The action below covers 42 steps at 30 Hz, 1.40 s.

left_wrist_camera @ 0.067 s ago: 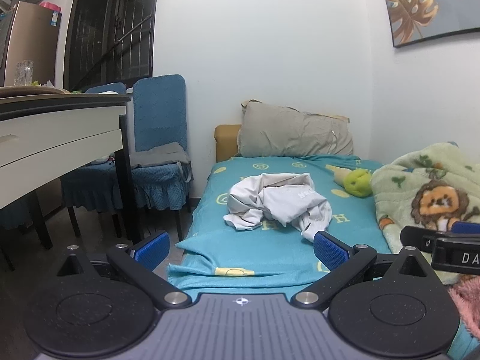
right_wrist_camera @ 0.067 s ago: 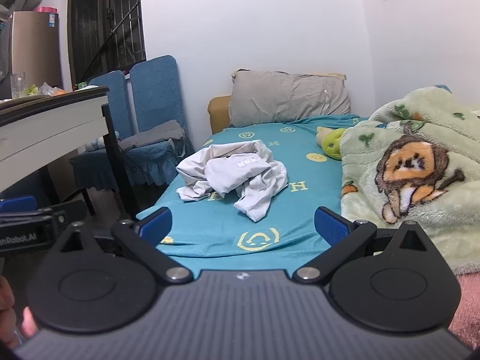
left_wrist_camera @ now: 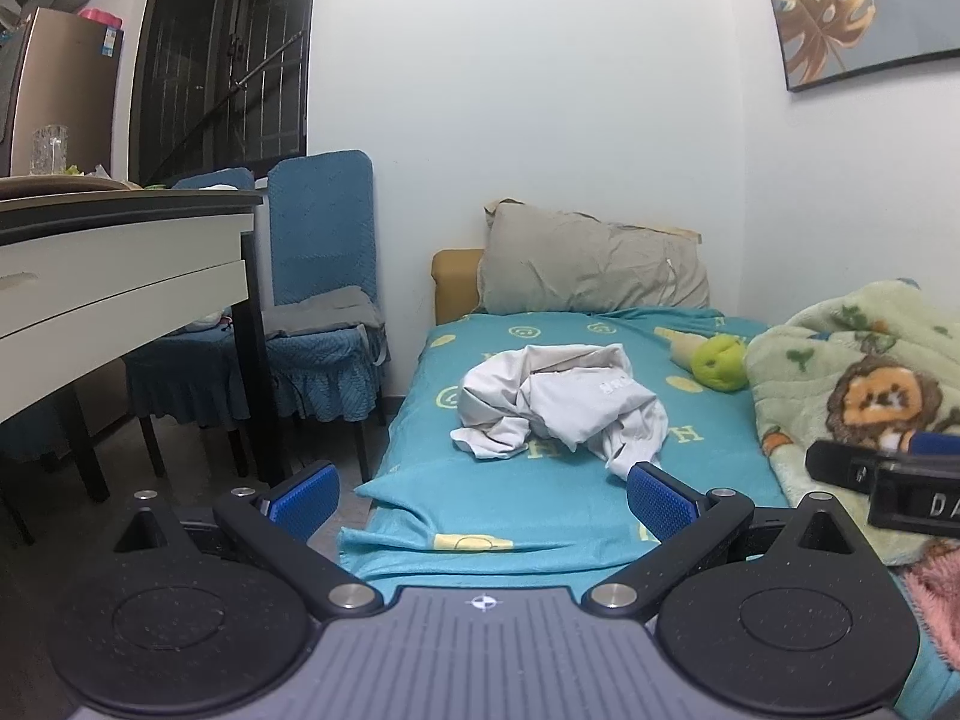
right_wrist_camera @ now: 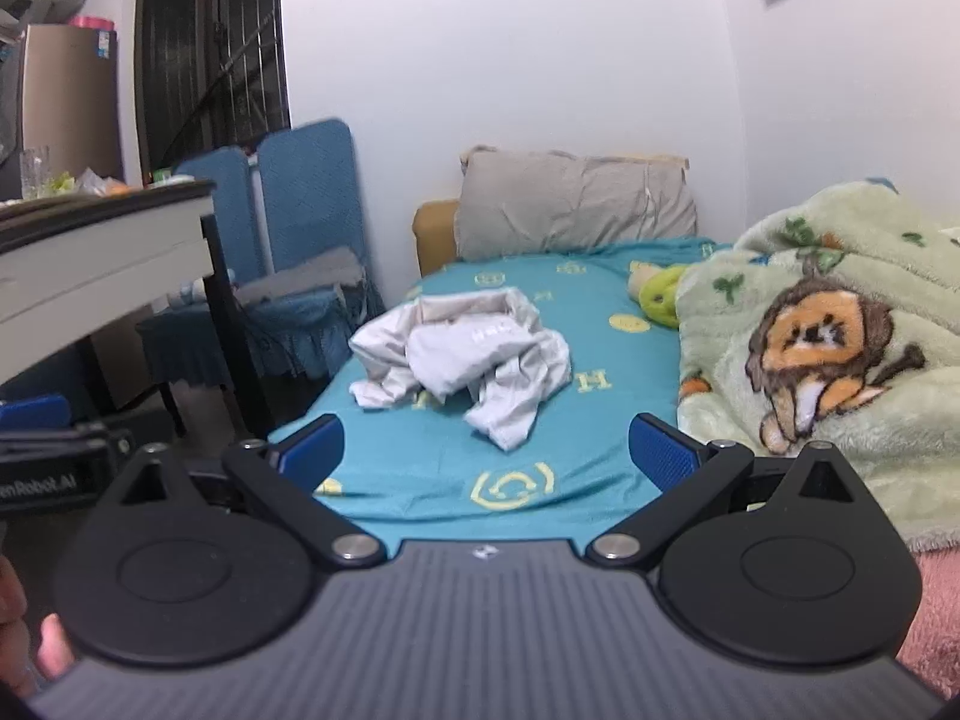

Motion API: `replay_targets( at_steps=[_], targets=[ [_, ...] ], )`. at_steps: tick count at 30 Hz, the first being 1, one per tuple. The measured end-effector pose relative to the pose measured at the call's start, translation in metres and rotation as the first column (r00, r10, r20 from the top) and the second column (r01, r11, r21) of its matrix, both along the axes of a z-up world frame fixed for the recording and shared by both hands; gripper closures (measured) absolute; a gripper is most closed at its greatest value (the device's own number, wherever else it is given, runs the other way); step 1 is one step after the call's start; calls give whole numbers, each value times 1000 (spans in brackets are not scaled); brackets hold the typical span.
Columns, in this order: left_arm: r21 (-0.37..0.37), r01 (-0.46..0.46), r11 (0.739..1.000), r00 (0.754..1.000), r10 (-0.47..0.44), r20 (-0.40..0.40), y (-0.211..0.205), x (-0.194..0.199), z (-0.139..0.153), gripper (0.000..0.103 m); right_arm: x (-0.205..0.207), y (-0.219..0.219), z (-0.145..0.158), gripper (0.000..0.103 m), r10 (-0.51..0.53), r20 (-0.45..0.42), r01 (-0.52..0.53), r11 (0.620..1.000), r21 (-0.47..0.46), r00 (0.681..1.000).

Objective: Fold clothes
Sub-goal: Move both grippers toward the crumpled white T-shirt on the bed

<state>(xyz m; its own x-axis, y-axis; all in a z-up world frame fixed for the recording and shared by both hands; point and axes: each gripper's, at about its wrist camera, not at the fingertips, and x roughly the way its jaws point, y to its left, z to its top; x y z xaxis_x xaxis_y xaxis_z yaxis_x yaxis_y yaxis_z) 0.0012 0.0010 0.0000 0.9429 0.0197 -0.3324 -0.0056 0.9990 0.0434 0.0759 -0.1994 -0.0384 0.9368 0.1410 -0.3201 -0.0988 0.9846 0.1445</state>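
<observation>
Garment: crumpled pale grey cloth garment [left_wrist_camera: 561,405], mid-frame on teal patterned bedsheet [left_wrist_camera: 540,498].
Left gripper [left_wrist_camera: 483,495]: jaws wide, empty.
Right gripper [right_wrist_camera: 486,453]: jaws wide, empty.

Item: one garment [left_wrist_camera: 561,405], pale grey-white thin fabric, unfolded. Condition: crumpled into a loose heap, folds and creases throughout; small white lettering visible on an upper fold, too small to read. Position: centre of frame in the left wrist view, centre-left in the right wrist view [right_wrist_camera: 465,360], lying on a teal patterned bedsheet [left_wrist_camera: 540,498].
</observation>
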Motion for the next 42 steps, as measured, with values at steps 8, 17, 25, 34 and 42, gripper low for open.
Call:
replay_targets(
  at_steps=[8, 17, 25, 34, 42],
  targets=[
    [38, 9, 999, 1000, -9, 2, -14, 2, -1, 0, 10, -13, 3, 0, -14, -39, 16, 999, 43, 999],
    [47, -18, 999, 1000, 17, 26, -7, -5, -9, 0, 1, -2, -5, 0, -50, 10, 50, 999, 0, 999],
    [20, -13, 1000, 999, 13, 29, -4, -6, -7, 0, 0, 0, -2, 0, -38, 18, 38, 999, -19, 999],
    [-5, 18, 1000, 997, -18, 78, -11, -19, 2, 0, -6, -6, 5, 0, -51, 39, 49, 997, 53, 998],
    [-1, 37, 999, 995, -37, 88, -24, -30, 17, 0, -22, -24, 31, 0, -119, 42, 111, 982, 151, 992]
  ],
)
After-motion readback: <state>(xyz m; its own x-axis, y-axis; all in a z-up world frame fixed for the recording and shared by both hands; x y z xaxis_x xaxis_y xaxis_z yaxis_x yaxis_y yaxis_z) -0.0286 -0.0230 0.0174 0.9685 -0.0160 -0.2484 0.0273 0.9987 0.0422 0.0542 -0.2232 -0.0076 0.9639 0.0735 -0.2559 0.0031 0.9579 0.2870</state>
